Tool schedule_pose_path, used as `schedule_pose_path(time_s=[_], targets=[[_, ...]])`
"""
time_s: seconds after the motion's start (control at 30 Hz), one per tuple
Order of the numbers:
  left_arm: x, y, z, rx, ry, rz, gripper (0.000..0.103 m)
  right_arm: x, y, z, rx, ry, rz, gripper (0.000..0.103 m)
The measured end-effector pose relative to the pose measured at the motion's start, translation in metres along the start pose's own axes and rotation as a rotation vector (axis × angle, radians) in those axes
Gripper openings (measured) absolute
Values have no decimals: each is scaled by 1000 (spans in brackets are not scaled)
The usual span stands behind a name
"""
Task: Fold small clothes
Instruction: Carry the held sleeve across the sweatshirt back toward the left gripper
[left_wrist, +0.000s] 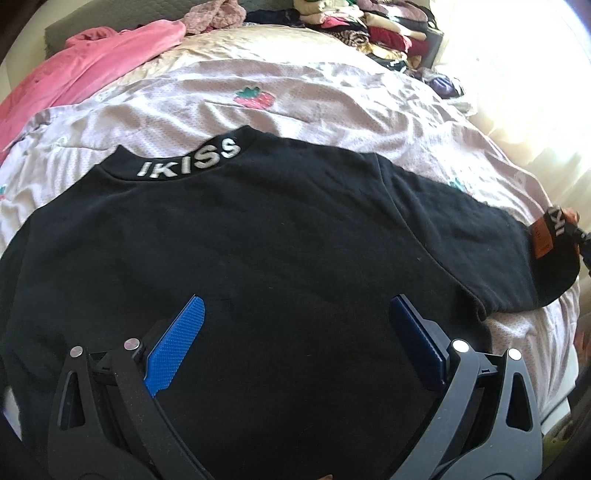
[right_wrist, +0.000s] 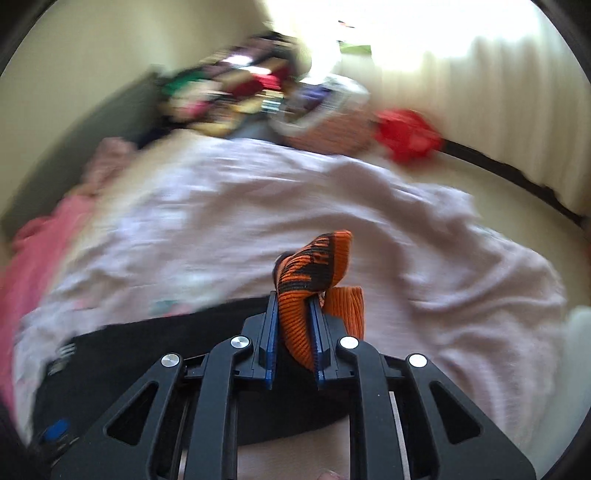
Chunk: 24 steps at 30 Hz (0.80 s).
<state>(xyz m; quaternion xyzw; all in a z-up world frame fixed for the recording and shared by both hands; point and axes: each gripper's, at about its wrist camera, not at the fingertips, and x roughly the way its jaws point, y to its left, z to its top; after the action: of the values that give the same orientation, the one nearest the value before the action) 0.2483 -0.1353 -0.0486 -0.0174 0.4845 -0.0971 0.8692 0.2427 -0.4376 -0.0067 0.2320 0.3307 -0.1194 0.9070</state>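
A black sweatshirt with a white "IKISS" collar lies flat, back side up, on the pale bedspread. Its right sleeve stretches out to the right and ends in an orange and black ribbed cuff. My left gripper hovers open over the lower middle of the shirt, nothing between its blue pads. In the right wrist view my right gripper is shut on the orange cuff, which bunches up between the pads; the black sleeve trails off to the left beneath it.
A pink garment lies at the bed's far left. Stacks of folded clothes sit at the far end of the bed. A red item and a basket stand beyond the bed's right side, near a bright curtain.
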Motion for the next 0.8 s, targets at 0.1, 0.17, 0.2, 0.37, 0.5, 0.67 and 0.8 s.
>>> schedule_pose_path(time_s=[0.1, 0.17, 0.2, 0.37, 0.5, 0.67, 0.8], targets=[[-10, 12, 2, -30, -18, -9, 94, -10, 43, -9, -75, 5, 153, 14], [-16, 23, 2, -59, -24, -23, 94, -13, 74, -18, -124, 18, 238, 14], [-19, 29, 1, -72, -31, -27, 94, -16, 90, -25, -149, 29, 291, 14], [-27, 58, -2, -135, -38, -53, 94, -25, 150, -52, -247, 85, 449, 14], [-32, 83, -5, -211, -44, -106, 94, -26, 182, -68, -325, 112, 492, 14], [-38, 109, -8, -298, -65, -157, 94, -21, 206, -88, -389, 141, 501, 15], [-40, 116, -10, -330, -67, -197, 94, -15, 214, -94, -411, 159, 524, 23]])
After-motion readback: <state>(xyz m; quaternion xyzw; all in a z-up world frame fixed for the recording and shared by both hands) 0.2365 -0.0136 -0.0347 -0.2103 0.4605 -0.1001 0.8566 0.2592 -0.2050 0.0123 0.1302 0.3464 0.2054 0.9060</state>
